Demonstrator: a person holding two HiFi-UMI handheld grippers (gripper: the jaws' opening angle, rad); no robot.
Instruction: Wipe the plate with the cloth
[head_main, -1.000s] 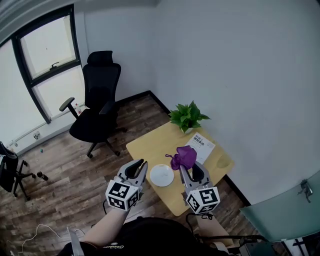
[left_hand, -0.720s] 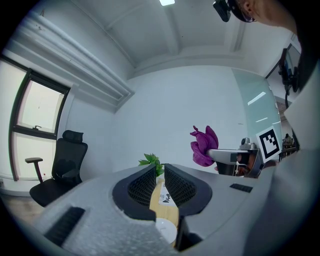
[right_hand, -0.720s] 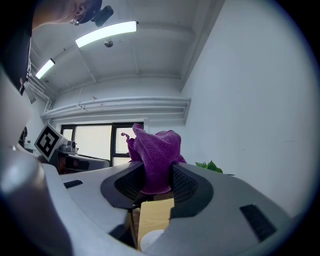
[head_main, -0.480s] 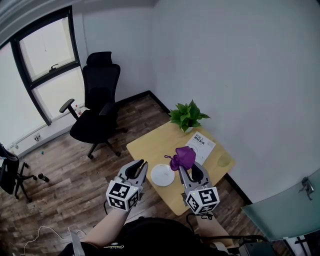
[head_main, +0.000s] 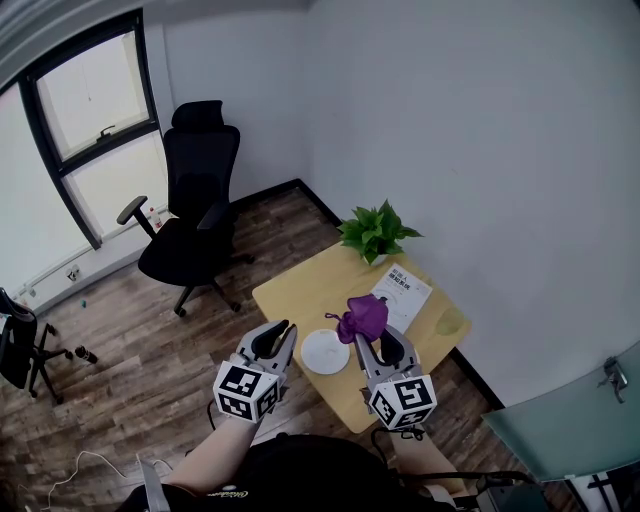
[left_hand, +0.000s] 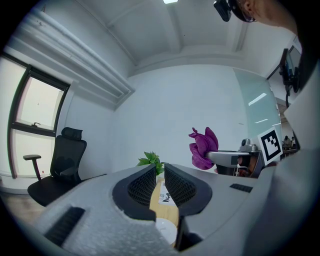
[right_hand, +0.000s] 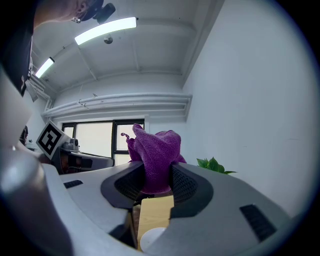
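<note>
A small white plate (head_main: 325, 352) lies near the front edge of the light wooden table (head_main: 300, 290). My right gripper (head_main: 372, 340) is held up in the air just right of the plate. It is shut on a bunched purple cloth (head_main: 363, 318) that sticks up from the jaws. The right gripper view shows the cloth (right_hand: 155, 157) pinched between the pads, with the plate (right_hand: 150, 239) below. My left gripper (head_main: 272, 338) hovers left of the plate, off the table's edge, pads nearly touching and nothing between them. From its view the plate (left_hand: 167, 230) lies beneath and the cloth (left_hand: 203, 147) to the right.
A potted green plant (head_main: 375, 232) stands at the table's far edge, with a printed sheet (head_main: 402, 292) beside it. A black office chair (head_main: 195, 215) stands on the wooden floor to the left. White walls close the right side.
The right gripper with the cloth has drifted slightly left, toward the plate. The left gripper has hardly moved.
</note>
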